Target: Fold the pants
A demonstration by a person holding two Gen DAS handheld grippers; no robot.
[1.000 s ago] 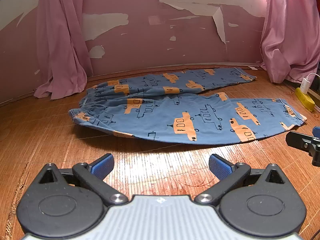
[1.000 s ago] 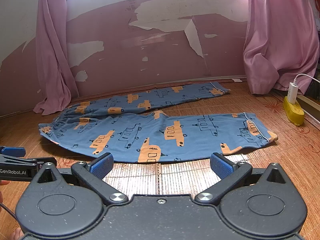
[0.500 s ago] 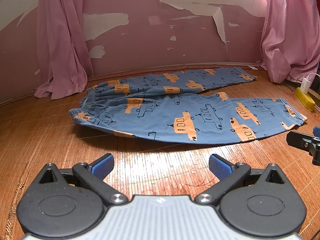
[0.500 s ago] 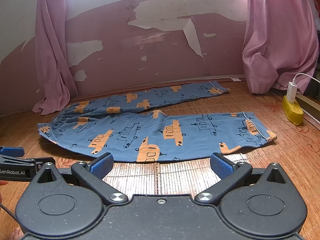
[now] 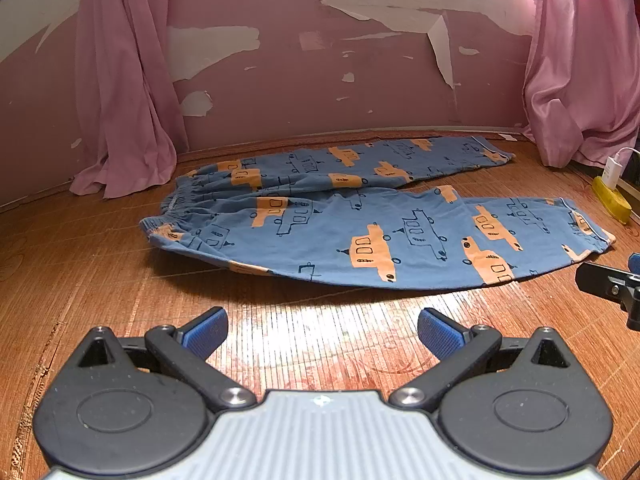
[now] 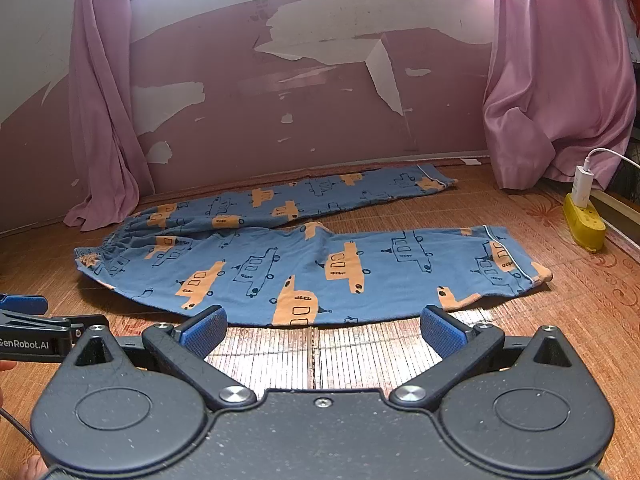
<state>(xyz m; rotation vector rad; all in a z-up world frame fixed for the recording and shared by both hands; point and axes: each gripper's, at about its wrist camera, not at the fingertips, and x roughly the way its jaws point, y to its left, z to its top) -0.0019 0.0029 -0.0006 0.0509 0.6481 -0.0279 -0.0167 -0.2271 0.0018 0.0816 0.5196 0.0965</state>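
Blue pants [image 5: 360,224] with orange cars lie spread flat on the wooden floor [image 5: 100,280], legs apart, while the left tongs [image 5: 322,326] and right tongs [image 6: 322,326] hover short of them, both released and empty.

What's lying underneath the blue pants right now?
The pants lie spread flat on the wooden floor, both legs apart. Only floor shows around their edges; whatever the cloth covers cannot be seen.
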